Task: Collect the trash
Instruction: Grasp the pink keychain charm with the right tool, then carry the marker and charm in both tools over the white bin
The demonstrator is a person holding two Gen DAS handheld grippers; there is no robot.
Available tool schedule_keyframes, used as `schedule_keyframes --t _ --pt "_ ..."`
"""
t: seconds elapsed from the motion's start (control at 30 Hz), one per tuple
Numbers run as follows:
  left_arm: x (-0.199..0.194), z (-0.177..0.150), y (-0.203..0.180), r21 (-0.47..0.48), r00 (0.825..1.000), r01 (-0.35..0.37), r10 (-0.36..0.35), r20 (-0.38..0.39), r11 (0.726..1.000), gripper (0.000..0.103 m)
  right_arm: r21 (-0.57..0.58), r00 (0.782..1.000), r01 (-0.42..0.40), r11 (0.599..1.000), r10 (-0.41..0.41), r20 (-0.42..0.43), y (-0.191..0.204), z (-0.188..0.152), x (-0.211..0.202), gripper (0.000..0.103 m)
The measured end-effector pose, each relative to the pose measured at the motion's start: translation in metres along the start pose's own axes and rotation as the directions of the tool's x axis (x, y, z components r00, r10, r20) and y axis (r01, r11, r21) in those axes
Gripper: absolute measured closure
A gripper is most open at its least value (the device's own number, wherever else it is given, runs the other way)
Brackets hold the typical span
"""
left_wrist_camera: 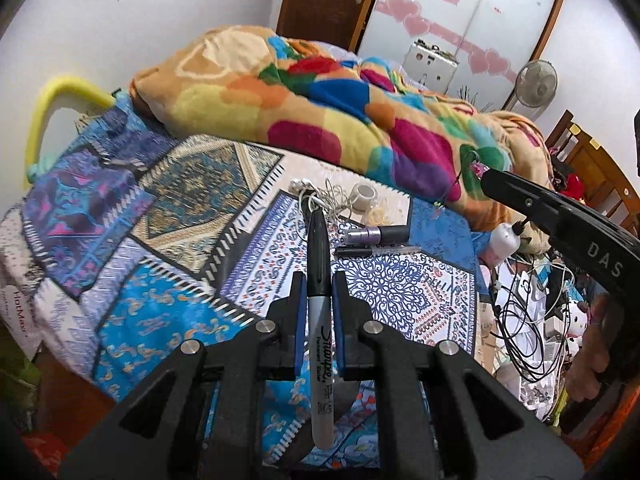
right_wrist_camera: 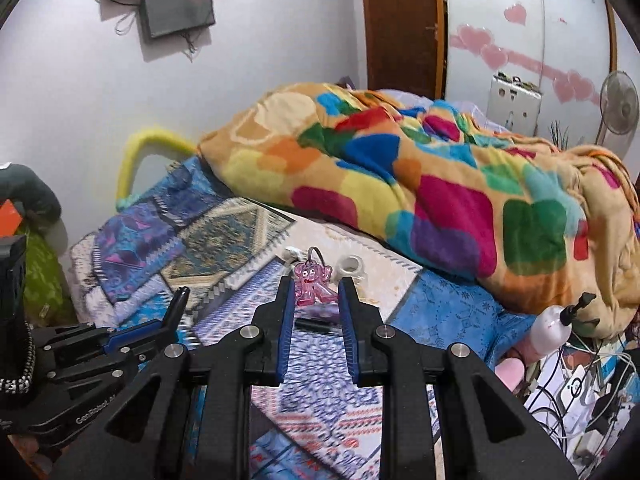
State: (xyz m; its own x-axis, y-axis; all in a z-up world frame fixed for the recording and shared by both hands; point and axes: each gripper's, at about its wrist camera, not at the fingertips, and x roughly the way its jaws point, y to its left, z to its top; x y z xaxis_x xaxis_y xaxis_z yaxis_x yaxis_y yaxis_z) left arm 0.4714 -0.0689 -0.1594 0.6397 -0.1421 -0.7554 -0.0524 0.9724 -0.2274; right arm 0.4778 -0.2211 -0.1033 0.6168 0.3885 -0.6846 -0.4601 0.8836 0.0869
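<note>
In the left wrist view my left gripper (left_wrist_camera: 319,286) is shut on a black-and-grey Sharpie marker (left_wrist_camera: 319,320), whose capped end points forward above the patterned bedspread (left_wrist_camera: 168,320). In the right wrist view my right gripper (right_wrist_camera: 316,286) is shut on a clear pink figure keychain (right_wrist_camera: 313,280), held at the fingertips. The left wrist view shows the right gripper (left_wrist_camera: 482,174) at the right, with the pink keychain (left_wrist_camera: 476,168) at its tip. The left gripper (right_wrist_camera: 178,304) appears low on the left in the right wrist view. A tape roll (left_wrist_camera: 364,196), a white cable (left_wrist_camera: 320,196), a purple tube (left_wrist_camera: 372,236) and a black pen (left_wrist_camera: 376,251) lie on the bed.
A rumpled multicoloured blanket (left_wrist_camera: 320,104) covers the far half of the bed. Off the bed's right edge lie a white pump bottle (right_wrist_camera: 554,326), tangled cables (left_wrist_camera: 520,320) and soft toys. A fan (left_wrist_camera: 536,80) and a wardrobe with pink hearts (left_wrist_camera: 460,12) stand behind.
</note>
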Motion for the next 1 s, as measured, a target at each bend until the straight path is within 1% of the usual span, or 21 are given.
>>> schedule_keyframes --t 0.23,0.43,0.63,0.77,1.0 --pt "-0.058 -0.011 0.016 -0.014 0.998 -0.028 0.028 0.054 1.000 0.092 -0.035 0.997 -0.047 0.998 0.048 0.052 0.044 0.001 -0.045 0.083" --pt "-0.109 -0.027 0.043 -0.040 0.993 -0.067 0.070 0.090 0.997 0.092 -0.059 0.991 -0.104 0.993 0.109 0.079 0.085 -0.004 -0.075 0.083" --pt "-0.158 -0.050 0.083 -0.088 0.985 -0.113 0.123 0.119 0.990 0.092 -0.104 0.983 -0.154 0.983 0.163 0.084 0.136 -0.014 -0.094 0.083" --pt "-0.191 -0.073 0.119 -0.134 0.978 -0.149 0.166 0.130 0.980 0.092 -0.135 0.979 -0.182 0.974 0.193 0.072 0.169 -0.024 -0.101 0.083" --pt "-0.224 -0.117 0.175 -0.197 0.966 -0.219 0.241 0.096 0.956 0.092 -0.175 0.971 -0.228 0.958 0.236 0.026 0.215 -0.043 -0.101 0.083"
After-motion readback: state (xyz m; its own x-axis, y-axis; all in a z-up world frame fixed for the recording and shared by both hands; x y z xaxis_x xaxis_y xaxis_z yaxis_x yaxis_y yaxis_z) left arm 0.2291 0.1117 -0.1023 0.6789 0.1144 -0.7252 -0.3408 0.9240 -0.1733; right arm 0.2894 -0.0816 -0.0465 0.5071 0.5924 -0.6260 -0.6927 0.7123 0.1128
